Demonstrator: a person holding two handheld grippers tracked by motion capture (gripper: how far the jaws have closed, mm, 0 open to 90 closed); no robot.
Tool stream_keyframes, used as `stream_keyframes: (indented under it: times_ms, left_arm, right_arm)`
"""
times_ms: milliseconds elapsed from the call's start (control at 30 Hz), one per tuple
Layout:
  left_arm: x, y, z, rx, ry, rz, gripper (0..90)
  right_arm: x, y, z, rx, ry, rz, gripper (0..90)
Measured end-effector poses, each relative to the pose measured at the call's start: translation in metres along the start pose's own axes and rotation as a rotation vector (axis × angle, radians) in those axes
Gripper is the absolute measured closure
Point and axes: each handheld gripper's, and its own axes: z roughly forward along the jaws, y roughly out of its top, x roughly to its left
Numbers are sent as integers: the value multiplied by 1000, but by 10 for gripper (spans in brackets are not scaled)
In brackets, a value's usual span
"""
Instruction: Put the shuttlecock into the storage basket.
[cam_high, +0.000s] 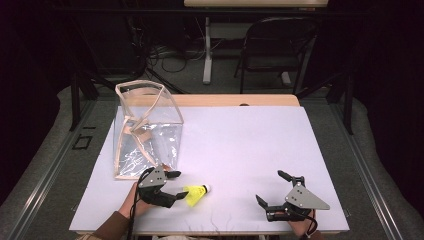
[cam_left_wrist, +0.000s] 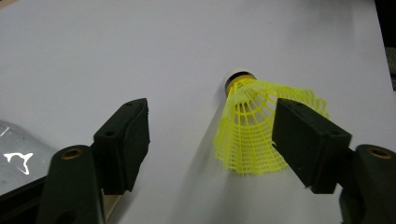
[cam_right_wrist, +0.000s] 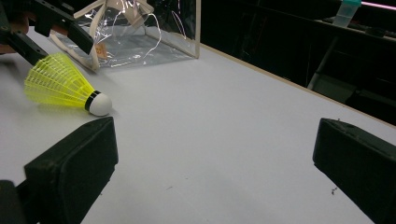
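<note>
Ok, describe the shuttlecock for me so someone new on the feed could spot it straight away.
Start at the white table and find the clear plastic bag at its far left. Come toward the near edge from the bag to the left gripper, whose open jaws point at the shuttlecock lying on its side. It is the only bright yellow thing there, a mesh skirt with a white rounded tip.

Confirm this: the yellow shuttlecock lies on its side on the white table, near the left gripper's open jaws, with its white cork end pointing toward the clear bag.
Not quite. The yellow shuttlecock does lie on its side on the white table at the left gripper, jaws open. But the high view shows its white cork end pointing away from the clear bag, toward the right gripper.
</note>
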Motion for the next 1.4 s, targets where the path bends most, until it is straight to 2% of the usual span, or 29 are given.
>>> stream_keyframes:
  times_ms: [33,67,167,200,433,767,1200,1400]
  left_arm:
    - [0,0,1,4,-5,1,340]
    - [1,0,2,9,-6,0,340]
    - [2,1,5,17,-17,4,446]
    - [2,1,6,16,-27,3,446]
    - [3,2,11,29,-64,19,599]
    - [4,3,12,32,-94,43,728]
    - [3,4,11,20,-120,64,832]
    - [2,4,11,19,-136,86,879]
  right_arm:
    - [0,0,0,2,0,1,0]
    - [0,0,0,2,0,1,0]
    - [0,0,1,6,2,4,0]
    - [0,0,1,6,2,4,0]
    - [0,-1,2,13,4,4,0]
    - [0,-1,2,19,2,2,0]
    - [1,-1,2,27,2,-5,0]
    - [1,-1,2,28,1,-6,0]
